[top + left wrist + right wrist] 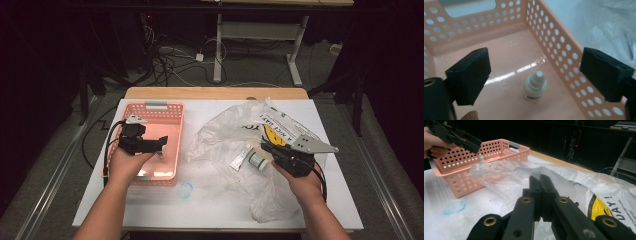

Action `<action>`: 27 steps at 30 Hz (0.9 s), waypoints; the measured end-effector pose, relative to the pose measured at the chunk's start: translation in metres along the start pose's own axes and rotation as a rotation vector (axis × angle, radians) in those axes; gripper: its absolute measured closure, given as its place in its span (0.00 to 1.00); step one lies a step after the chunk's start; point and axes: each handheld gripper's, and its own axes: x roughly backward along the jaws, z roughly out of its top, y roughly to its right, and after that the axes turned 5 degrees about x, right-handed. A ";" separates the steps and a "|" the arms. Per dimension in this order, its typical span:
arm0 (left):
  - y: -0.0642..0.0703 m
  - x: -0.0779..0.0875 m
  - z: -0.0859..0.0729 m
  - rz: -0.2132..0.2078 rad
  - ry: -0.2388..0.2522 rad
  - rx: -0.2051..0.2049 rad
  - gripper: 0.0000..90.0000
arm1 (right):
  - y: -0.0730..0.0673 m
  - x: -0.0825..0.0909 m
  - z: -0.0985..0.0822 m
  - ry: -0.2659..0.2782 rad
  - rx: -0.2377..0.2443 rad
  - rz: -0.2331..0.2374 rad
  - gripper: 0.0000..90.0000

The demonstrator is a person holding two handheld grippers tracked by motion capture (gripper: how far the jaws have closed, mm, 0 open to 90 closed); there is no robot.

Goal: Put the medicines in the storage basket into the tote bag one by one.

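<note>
Over on the near left of the white bench (150, 210), the left claw (534, 75) hangs above the floor of the salmon-pink perforated plastic basket (176, 112), its two black pads spread wide with nothing pressed between them. Straight below, and slightly toward the basket's right-hand wall as that claw looks at it, stands a small white plastic dropper bottle (535, 86); it is upright, nozzle cap at the top, its long axis pointing up toward the claw, untouched by either pad. To my eye it has been set down and let go, so the left hand's way out is straight up and back.

Across the bench, the right claw (265, 146) is clamped tight; its jaws meet on a fold of the crumpled clear plastic bag with yellow and black print (225, 125), pinning it in place. Just in front of that claw, lying on the bag, are a small white round tub with a green label (257, 160) and a slim white sachet (240, 157). Both lie nearer the right hand than the left, but that hand is busy holding the bag, so I'd judge the free left claw must cross rightward out of the basket to fetch them
</note>
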 end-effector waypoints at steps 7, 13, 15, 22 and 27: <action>-0.007 -0.022 0.001 -0.001 -0.130 0.027 0.17 | 0.002 0.001 -0.001 -0.001 -0.006 -0.003 1.00; -0.006 -0.031 -0.001 -0.009 -0.184 0.020 0.22 | 0.000 0.000 0.000 0.001 0.000 -0.001 1.00; -0.006 -0.033 -0.001 -0.006 -0.204 0.013 0.25 | 0.000 0.000 0.000 0.002 0.000 -0.001 1.00; -0.007 -0.038 -0.002 -0.034 -0.263 0.012 0.41 | 0.000 0.001 0.000 0.001 0.000 -0.003 1.00; -0.007 -0.041 -0.003 -0.027 -0.292 0.002 0.52 | 0.001 0.001 0.000 0.001 -0.001 -0.005 1.00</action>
